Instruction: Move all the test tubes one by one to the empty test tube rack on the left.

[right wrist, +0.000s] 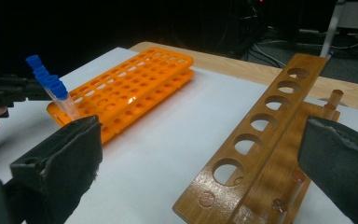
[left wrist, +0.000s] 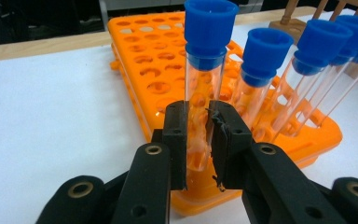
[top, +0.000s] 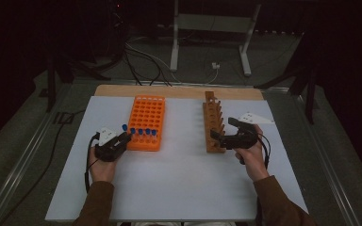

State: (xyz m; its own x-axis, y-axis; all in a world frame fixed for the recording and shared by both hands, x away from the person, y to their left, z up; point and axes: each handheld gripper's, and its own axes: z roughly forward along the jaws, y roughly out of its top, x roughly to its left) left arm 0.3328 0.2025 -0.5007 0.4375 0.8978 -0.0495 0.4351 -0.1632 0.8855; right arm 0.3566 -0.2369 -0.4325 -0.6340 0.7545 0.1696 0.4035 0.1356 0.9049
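Observation:
My left gripper (left wrist: 199, 140) is shut on a clear test tube with a blue cap (left wrist: 205, 60), held upright at the near left corner of the orange rack (left wrist: 154, 74). Its cap stands higher than the capped tubes (left wrist: 265, 70) in the rack's near row. The jaws hide its lower end. From above, the left gripper (top: 122, 138) sits at the orange rack's (top: 146, 117) near left corner. My right gripper (top: 222, 129) is open with nothing between its jaws, beside the near end of the wooden rack (top: 213, 117). In the right gripper view the wooden rack's (right wrist: 270, 135) holes stand empty between my right gripper's (right wrist: 205, 149) jaws.
Both racks stand on a white table top (top: 179, 179), with bare white surface between and in front of them. A strip of wooden board (top: 179, 91) runs along the far edge. Cables and a metal stand (top: 212, 28) lie on the floor beyond.

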